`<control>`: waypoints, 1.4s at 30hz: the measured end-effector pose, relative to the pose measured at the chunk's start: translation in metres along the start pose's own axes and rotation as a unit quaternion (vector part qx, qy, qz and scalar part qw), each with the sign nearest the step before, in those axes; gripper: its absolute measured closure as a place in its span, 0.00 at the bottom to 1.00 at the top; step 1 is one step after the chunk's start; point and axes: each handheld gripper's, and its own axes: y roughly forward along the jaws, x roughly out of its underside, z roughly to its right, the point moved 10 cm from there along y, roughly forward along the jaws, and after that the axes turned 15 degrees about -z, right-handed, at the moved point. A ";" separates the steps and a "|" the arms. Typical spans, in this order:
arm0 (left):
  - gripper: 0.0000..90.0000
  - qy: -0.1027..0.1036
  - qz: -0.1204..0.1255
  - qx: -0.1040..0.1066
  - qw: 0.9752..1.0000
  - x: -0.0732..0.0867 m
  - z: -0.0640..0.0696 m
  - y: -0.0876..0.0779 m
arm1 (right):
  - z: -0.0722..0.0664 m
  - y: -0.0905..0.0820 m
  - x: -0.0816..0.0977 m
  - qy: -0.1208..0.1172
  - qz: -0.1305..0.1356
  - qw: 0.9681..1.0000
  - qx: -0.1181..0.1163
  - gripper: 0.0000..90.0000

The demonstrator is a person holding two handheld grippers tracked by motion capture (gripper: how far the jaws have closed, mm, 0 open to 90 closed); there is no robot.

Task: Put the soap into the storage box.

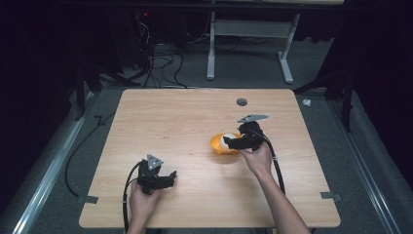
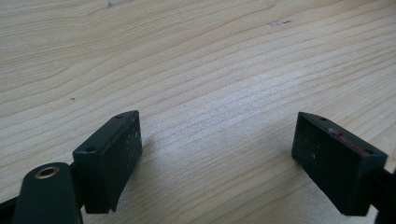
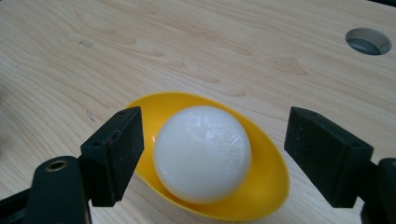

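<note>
A white ball [image 3: 201,153] rests in a shallow yellow bowl [image 3: 266,186] on the wooden table [image 1: 185,122]. In the high view the bowl [image 1: 216,145] sits right of the table's centre with the ball [image 1: 227,139] inside it. My right gripper [image 3: 212,154] is open just above the bowl, its two black pads [image 3: 116,154] standing either side of the ball with a gap on each side. My left gripper [image 1: 168,178] hovers near the front left of the table. It is open too, with bare wood between its fingertips [image 2: 217,158].
A round cable hole [image 1: 241,102] lies in the table's far side, beyond the bowl. Grey tape tabs [image 1: 331,196] mark the front corners. Cables trail from both grippers off the front edge. A white desk frame [image 1: 253,44] and loose wires stand on the floor behind.
</note>
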 end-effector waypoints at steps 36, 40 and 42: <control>0.18 0.000 0.000 0.000 1.000 0.000 0.000 0.000 | 0.028 -0.064 0.020 0.024 0.058 0.998 0.024 0.26; 0.18 0.000 0.000 0.000 1.000 0.000 0.000 0.000 | 0.031 -0.069 0.023 0.030 0.066 0.997 0.025 0.27; 0.18 0.000 0.000 0.000 1.000 0.000 0.000 0.000 | 0.032 -0.071 0.026 0.032 0.069 0.997 0.026 0.27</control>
